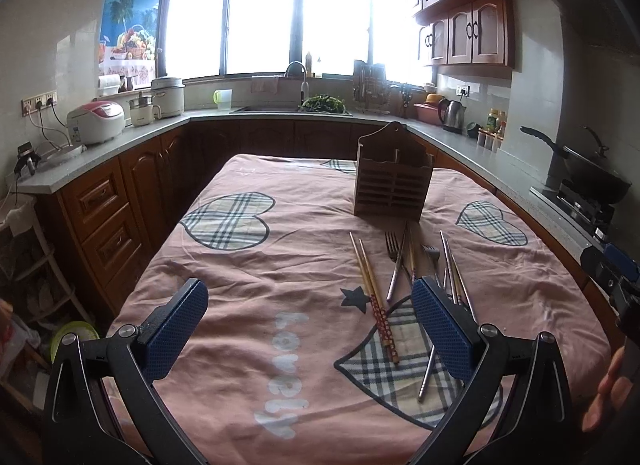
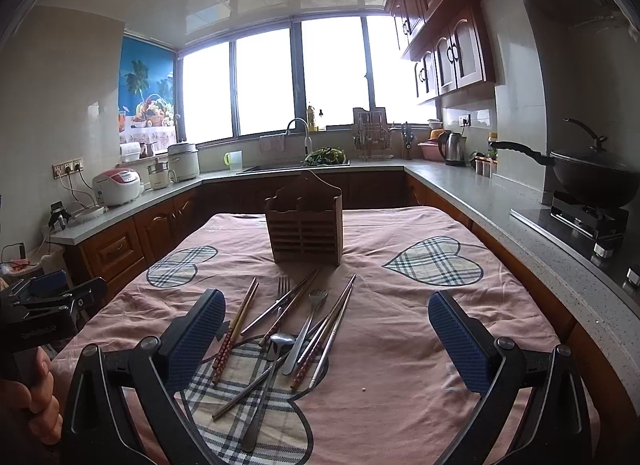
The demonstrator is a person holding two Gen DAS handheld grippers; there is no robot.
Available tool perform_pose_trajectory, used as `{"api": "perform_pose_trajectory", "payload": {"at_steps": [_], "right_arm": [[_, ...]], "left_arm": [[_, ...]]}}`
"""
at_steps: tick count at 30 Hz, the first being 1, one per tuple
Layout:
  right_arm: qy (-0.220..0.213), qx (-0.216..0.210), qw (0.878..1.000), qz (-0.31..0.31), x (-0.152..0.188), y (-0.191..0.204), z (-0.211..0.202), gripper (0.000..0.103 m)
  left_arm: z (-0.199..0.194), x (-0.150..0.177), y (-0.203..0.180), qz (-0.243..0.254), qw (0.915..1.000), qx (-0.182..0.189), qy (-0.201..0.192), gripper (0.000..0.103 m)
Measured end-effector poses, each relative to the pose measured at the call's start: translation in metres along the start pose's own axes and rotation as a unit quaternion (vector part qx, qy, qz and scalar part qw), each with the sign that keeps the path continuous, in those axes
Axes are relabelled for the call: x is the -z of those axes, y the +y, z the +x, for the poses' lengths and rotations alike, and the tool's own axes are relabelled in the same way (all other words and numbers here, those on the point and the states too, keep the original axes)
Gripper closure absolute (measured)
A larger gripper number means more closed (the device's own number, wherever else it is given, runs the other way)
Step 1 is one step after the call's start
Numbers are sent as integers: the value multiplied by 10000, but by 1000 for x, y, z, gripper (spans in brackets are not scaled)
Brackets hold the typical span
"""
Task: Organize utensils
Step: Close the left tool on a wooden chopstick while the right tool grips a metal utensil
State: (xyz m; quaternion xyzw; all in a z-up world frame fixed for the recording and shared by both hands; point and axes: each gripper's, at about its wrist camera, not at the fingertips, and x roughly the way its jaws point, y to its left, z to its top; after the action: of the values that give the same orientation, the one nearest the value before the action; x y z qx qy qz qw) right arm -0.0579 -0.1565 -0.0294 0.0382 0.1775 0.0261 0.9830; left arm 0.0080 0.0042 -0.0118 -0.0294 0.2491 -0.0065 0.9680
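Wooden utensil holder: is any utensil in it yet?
No: the wooden utensil holder shows nothing sticking out, and the chopsticks and fork lie on the tablecloth.

Loose chopsticks (image 2: 234, 331), forks (image 2: 306, 323) and spoon (image 2: 264, 381) lie before upright wooden holder (image 2: 306, 227).

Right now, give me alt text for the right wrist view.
The open right gripper hovers over a loose pile of utensils, chopsticks, forks and a spoon, on a pink tablecloth. A wooden utensil holder stands upright beyond them, kitchen counters and windows behind.
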Motion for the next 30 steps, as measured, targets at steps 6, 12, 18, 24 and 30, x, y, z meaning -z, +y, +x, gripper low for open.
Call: {"api": "perform_pose_trajectory", "payload": {"at_steps": [6, 12, 18, 24, 30], "right_arm": [[251, -123, 9994, 195, -4, -12, 24, 1], [586, -183, 9976, 329, -8, -21, 58, 4], [996, -224, 9934, 522, -8, -32, 98, 22], [1380, -343, 9867, 792, -11, -42, 140, 44], [1679, -377, 9806, 934, -17, -48, 183, 53]], "left_arm": [[44, -6, 7, -116, 9982, 97, 589, 0], [89, -15, 8, -168, 9946, 166, 1009, 4], [129, -24, 4, -175, 9905, 259, 1337, 10], [167, -34, -4, -131, 9853, 363, 1665, 22], [203, -43, -12, -93, 9796, 484, 1949, 29]]}}
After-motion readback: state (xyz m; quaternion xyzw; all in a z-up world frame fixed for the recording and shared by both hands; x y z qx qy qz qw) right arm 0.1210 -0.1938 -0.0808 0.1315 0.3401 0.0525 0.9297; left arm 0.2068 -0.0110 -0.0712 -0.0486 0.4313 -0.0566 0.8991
